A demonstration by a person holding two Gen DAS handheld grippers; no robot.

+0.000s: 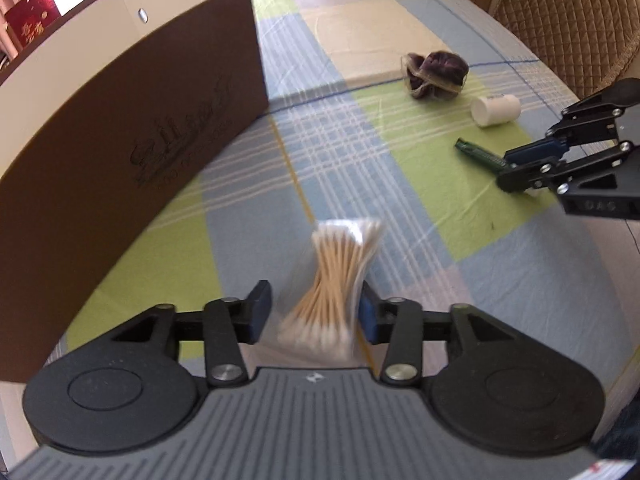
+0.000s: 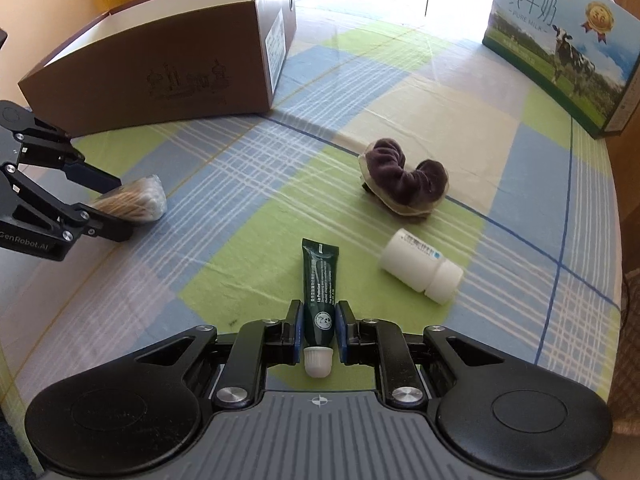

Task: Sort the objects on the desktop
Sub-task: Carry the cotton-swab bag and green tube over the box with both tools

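A clear bag of cotton swabs (image 1: 332,276) stands between the fingers of my left gripper (image 1: 314,298). The gripper is open: its left pad stands a little off the bag, and the bag looks blurred. The right wrist view shows the same bag (image 2: 136,200) low over the plaid tablecloth, between the left gripper's (image 2: 122,208) fingers. My right gripper (image 2: 319,332) is shut on a dark green tube (image 2: 318,292) near its white cap. In the left wrist view the right gripper (image 1: 516,168) holds that tube (image 1: 476,152). Whether the tube touches the cloth I cannot tell.
An open brown box (image 1: 140,140) (image 2: 160,68) stands at the left, close to the left gripper. A purple scrunchie (image 2: 404,184) and a white bottle (image 2: 420,266) on its side lie right of centre. A milk carton box (image 2: 560,52) stands far right. A quilted chair (image 1: 568,20) is beyond the table edge.
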